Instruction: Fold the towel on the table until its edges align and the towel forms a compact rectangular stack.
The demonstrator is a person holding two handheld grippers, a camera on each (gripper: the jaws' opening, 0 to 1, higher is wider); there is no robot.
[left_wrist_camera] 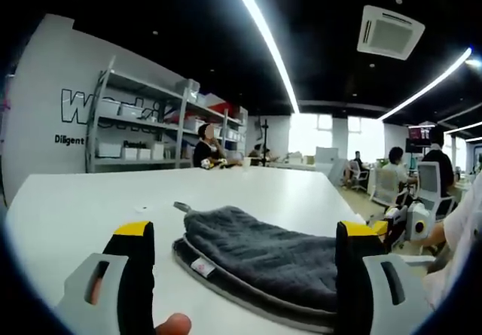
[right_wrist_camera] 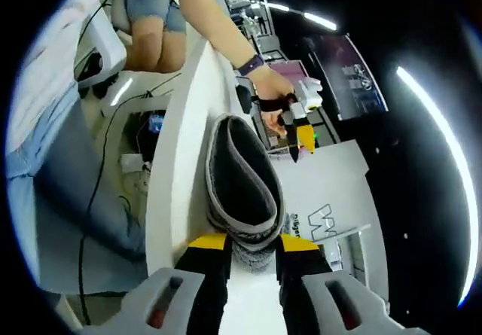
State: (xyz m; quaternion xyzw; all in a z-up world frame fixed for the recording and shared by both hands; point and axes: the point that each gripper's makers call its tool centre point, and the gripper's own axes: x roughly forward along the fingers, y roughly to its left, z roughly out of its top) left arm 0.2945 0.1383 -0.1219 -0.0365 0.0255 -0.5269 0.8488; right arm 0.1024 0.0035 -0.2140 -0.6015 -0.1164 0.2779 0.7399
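Observation:
A dark grey towel (left_wrist_camera: 263, 256) lies folded in layers on the white table (left_wrist_camera: 90, 199), with a small white label on its near edge. My left gripper (left_wrist_camera: 247, 237) hovers just in front of it, jaws wide apart with nothing held. In the right gripper view the same towel (right_wrist_camera: 239, 173) runs away along the table edge. My right gripper (right_wrist_camera: 254, 245) is shut on its near end, with the cloth bunched between the yellow tips. Beyond the towel's far end, a hand holds the left gripper (right_wrist_camera: 300, 133).
The table edge (right_wrist_camera: 169, 199) drops to the floor with cables and a chair (right_wrist_camera: 98, 49) beside it. A metal shelf rack (left_wrist_camera: 143, 128) stands past the table's far end. People sit at desks (left_wrist_camera: 395, 173) further back. A person's arm (right_wrist_camera: 218, 26) reaches over the table.

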